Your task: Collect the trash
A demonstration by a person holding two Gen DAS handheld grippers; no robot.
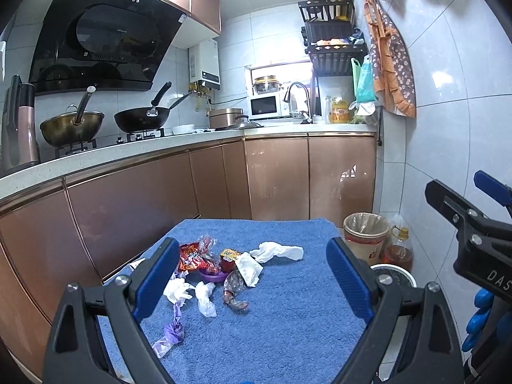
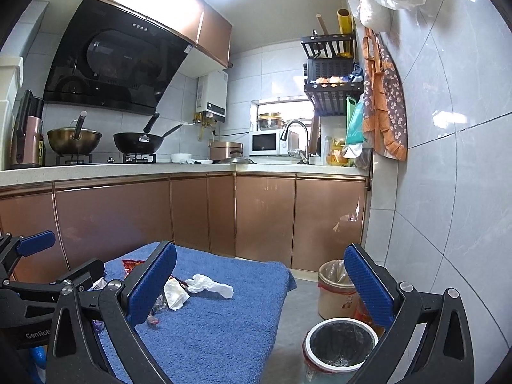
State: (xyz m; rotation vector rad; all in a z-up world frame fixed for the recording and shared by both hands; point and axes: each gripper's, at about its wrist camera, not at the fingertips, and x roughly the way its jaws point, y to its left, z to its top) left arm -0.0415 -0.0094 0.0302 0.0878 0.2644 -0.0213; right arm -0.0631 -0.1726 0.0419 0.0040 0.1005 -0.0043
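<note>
Trash lies in a loose pile on a blue towel-covered table (image 1: pixel 281 329): a red snack wrapper (image 1: pixel 190 257), white tissues (image 1: pixel 276 251), a brown wrapper (image 1: pixel 233 291), a purple lid (image 1: pixel 211 276) and a purple plastic scrap (image 1: pixel 172 329). My left gripper (image 1: pixel 252 280) hangs open above the pile, empty. The right gripper (image 2: pixel 260 284) is open and empty too, over the table's right edge, with a white tissue (image 2: pixel 209 284) ahead of it. A white-rimmed bin with a black liner (image 2: pixel 340 344) stands on the floor below it. Each gripper shows at the side of the other's view.
A beige bin with a clear liner (image 2: pixel 334 288) and an oil bottle (image 1: pixel 398 249) stand by the tiled right wall. Copper-coloured cabinets (image 1: pixel 278 176) run behind the table, under a counter with a stove, woks, a microwave and a sink.
</note>
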